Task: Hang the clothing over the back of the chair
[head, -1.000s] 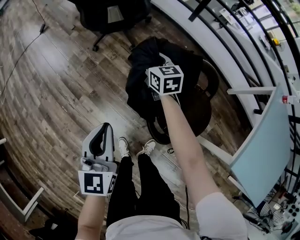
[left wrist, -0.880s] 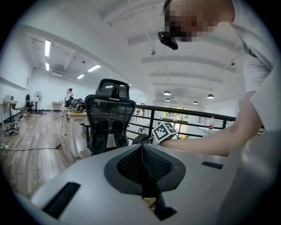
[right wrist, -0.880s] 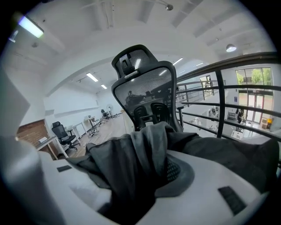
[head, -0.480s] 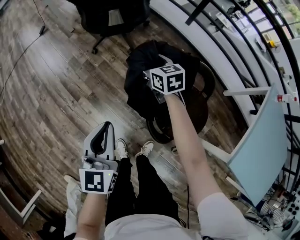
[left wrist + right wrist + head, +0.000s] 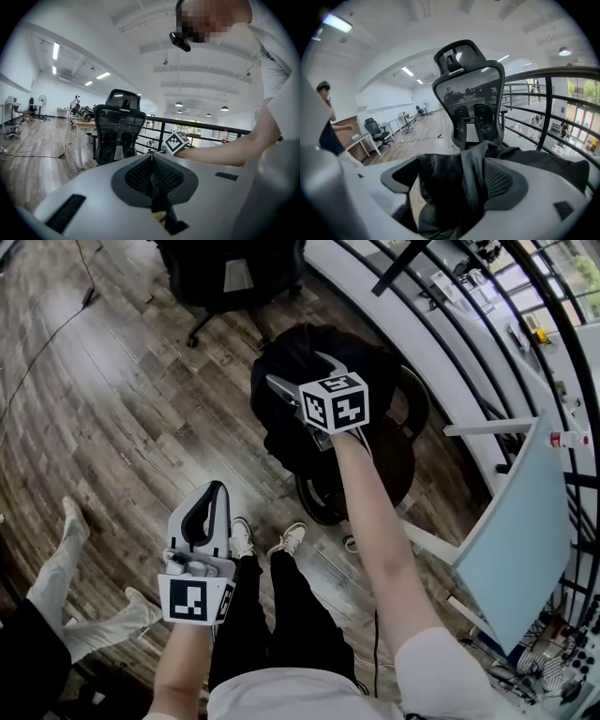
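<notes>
right gripper view: the right gripper (image 5: 457,177) has just been opening wide, with a fold of the clothing (image 5: 436,187) lying loose between its jaws and the rest draped on the chair (image 5: 412,413). if that fold snags as the gripper withdraws, it could drag the clothing off. left gripper (image 5: 151,172) is closed and empty.

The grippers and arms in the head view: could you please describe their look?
The left gripper and right gripper are light grey, their jaws lined with black textured pads; each bears a white cube with black square markers. The right one's jaws have just been opening, the dark clothing between them. The person wears a white short sleeve.
</notes>
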{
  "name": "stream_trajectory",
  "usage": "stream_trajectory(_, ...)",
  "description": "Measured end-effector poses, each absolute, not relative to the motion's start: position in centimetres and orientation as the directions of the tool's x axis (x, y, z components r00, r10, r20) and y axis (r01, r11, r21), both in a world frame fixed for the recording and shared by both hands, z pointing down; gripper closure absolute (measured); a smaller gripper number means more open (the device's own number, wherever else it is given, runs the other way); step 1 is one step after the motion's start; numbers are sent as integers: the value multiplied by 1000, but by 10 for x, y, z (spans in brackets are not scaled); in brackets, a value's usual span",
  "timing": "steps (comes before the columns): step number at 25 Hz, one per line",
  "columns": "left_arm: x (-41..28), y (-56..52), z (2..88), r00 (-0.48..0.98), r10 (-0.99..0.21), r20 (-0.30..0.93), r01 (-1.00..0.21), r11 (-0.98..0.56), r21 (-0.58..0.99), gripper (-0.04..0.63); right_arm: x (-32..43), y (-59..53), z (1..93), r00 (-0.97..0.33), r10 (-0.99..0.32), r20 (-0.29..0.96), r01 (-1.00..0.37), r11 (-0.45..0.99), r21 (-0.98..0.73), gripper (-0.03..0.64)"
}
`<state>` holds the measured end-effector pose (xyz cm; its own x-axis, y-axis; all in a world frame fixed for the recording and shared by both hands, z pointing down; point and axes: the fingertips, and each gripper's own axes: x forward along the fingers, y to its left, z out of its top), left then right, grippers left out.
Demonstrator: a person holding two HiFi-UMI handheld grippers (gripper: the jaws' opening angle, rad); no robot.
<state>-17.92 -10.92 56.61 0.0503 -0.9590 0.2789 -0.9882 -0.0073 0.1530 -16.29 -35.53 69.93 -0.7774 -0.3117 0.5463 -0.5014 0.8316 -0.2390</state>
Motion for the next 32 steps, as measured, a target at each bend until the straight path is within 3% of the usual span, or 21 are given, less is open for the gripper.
stream_trajectory(18, -173, -92, 570, 52, -960, 275, -988, -9, 156, 568, -153, -331, 701, -783, -308, 540, -493, 836, -238, 199)
stream_trajectory(24, -175, -88, 557, 52, -963, 264, -989, -12, 150, 568, -127, -325, 694, -785, -339, 519, -545, 776, -317, 205)
stream_trajectory(25, -177, -87, 553, 50, -964, 261, -989, -12, 147, 568, -120, -323, 692, -784, -348, 514, -557, 759, -335, 229)
stream_trajectory(28, -182, -81, 540, 45, -968, 249, -991, -11, 136, 568, -91, -317, 683, -774, -404, 488, -606, 697, -385, 395)
stream_trajectory(32, -183, -72, 519, 50, -970, 239, -993, -23, 115, 568, -49, -302, 670, -764, -452, 461, -640, 625, -448, 484)
